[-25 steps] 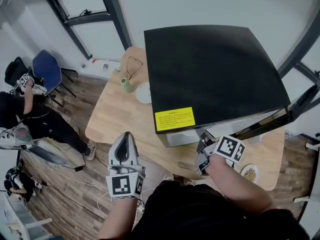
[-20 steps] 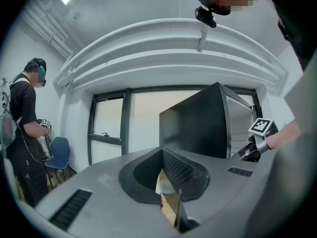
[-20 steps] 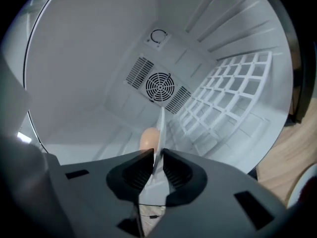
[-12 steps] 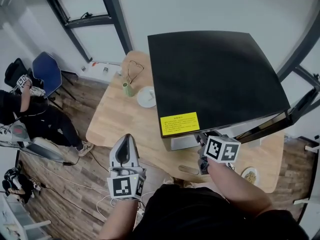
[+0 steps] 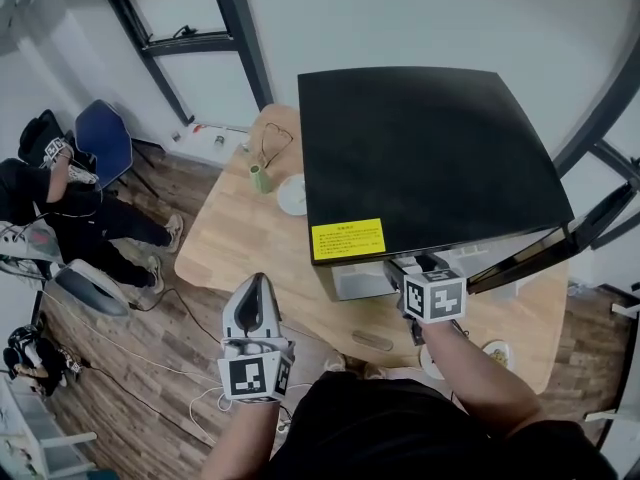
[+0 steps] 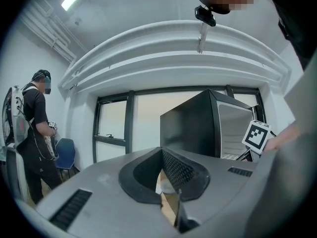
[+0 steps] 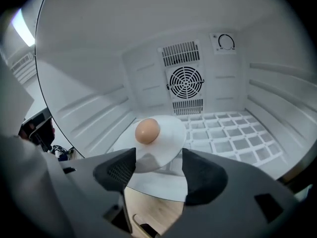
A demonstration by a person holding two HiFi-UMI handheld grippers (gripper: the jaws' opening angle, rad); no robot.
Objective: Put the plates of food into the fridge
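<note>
Grey left hand-held gripper (image 5: 257, 284) waits level short of the desk (image 5: 250, 243), jaws pressed together, empty. On the right hand-held gripper (image 7: 158, 165) the jaws have just been opening, now spread; the white plate (image 7: 171, 130) with an egg (image 7: 147, 131) sits in the fridge (image 7: 99, 88) just ahead, near rim loose between them. Placing looks done; next, back straight out and fetch another plate (image 5: 498, 349)

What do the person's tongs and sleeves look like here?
The left tongs and right tongs both have grey bodies, black ribbed pads and a white cube with black square markers. The person wears a black top, forearms bare. The right jaws have just been opening, around the rim of a round white plate carrying a brown egg.
</note>
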